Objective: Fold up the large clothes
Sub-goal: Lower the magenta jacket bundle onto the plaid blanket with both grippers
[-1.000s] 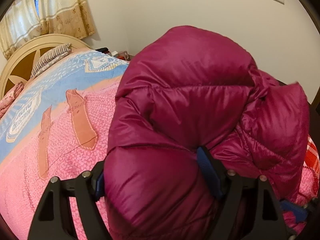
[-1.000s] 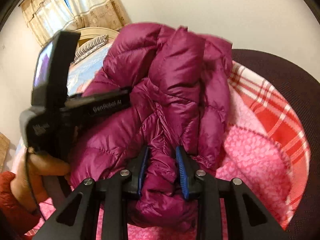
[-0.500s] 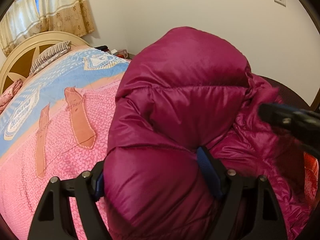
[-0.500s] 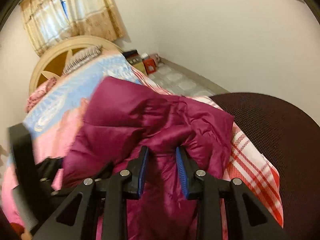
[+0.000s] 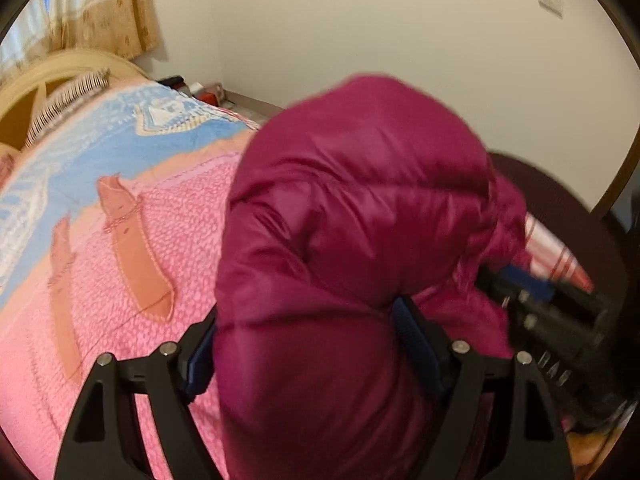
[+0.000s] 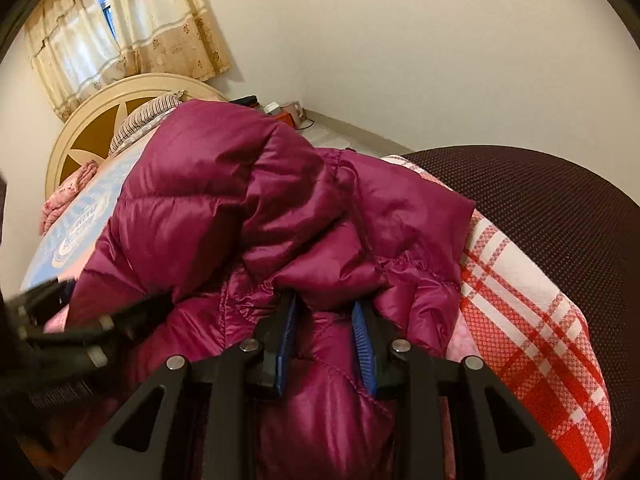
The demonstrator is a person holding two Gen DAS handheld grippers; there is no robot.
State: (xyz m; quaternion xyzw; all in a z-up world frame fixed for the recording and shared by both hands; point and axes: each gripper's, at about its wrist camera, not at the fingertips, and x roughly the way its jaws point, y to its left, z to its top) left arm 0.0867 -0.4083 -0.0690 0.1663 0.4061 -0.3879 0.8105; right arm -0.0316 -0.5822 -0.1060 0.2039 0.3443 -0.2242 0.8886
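A magenta puffer jacket (image 5: 360, 216) is bunched up over the pink bed cover (image 5: 120, 280). My left gripper (image 5: 304, 340) is shut on a thick padded part of it, jaws wide around the bulk. My right gripper (image 6: 324, 320) is shut on a fold of the same jacket (image 6: 240, 208), its blue pads (image 6: 366, 344) partly buried in fabric. The right gripper also shows in the left wrist view (image 5: 536, 312), low right, blurred. The left gripper shows in the right wrist view (image 6: 92, 332), low left, blurred.
A dark mesh chair back (image 6: 540, 216) stands at the right, with a red and white plaid cloth (image 6: 528, 312) beside the jacket. A cream headboard (image 6: 96, 132), a striped pillow (image 6: 140, 124) and curtains (image 6: 120, 36) are at the far end. Small items (image 6: 284, 112) lie on the floor by the wall.
Both grippers stay shut on the jacket. The right gripper has come down and closer to the left one. The jacket has shifted and lies lower over the bed.
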